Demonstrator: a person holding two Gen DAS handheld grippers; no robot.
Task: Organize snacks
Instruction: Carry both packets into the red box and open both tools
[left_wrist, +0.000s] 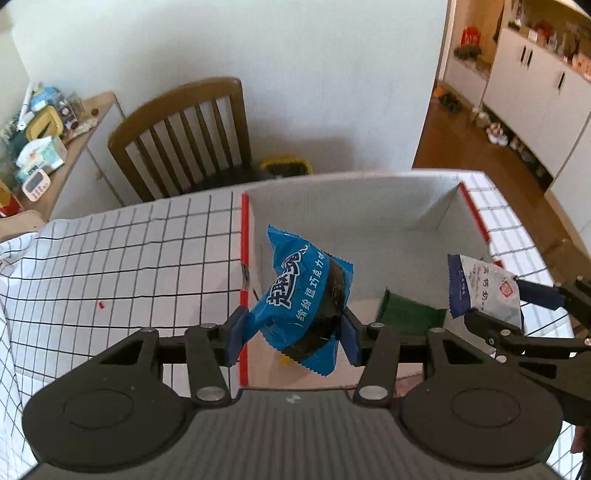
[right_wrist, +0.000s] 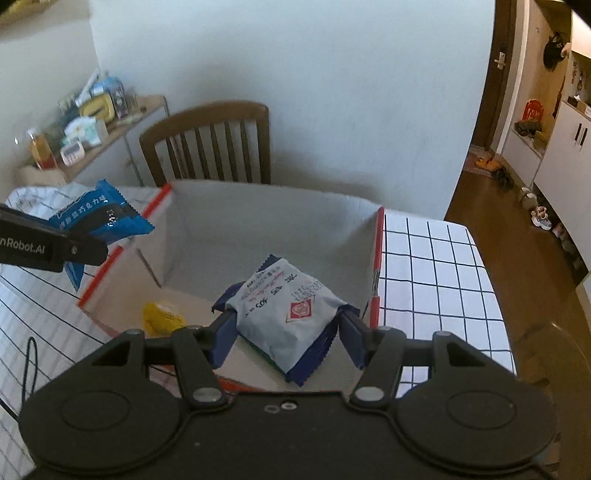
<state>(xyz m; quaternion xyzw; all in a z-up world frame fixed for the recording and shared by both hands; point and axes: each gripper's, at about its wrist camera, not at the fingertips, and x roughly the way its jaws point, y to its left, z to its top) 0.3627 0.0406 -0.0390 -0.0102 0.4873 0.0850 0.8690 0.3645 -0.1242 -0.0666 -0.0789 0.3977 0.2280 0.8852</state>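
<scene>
My left gripper (left_wrist: 291, 332) is shut on a blue snack packet (left_wrist: 306, 295) and holds it above the left side of an open white cardboard box (left_wrist: 332, 206) with red edges. My right gripper (right_wrist: 286, 336) is shut on a white and navy snack packet (right_wrist: 284, 314) and holds it over the box (right_wrist: 266, 221). The white packet (left_wrist: 480, 291) and right gripper also show in the left wrist view, the blue packet (right_wrist: 99, 218) in the right wrist view. A green packet (left_wrist: 406, 314) and a yellow packet (right_wrist: 162, 317) lie on the box floor.
The box stands on a table with a white grid-pattern cloth (left_wrist: 129, 266). A wooden chair (left_wrist: 184, 136) stands behind the table. A cluttered side shelf (left_wrist: 40, 140) is at the far left. White cabinets (left_wrist: 535, 92) and a wooden floor lie to the right.
</scene>
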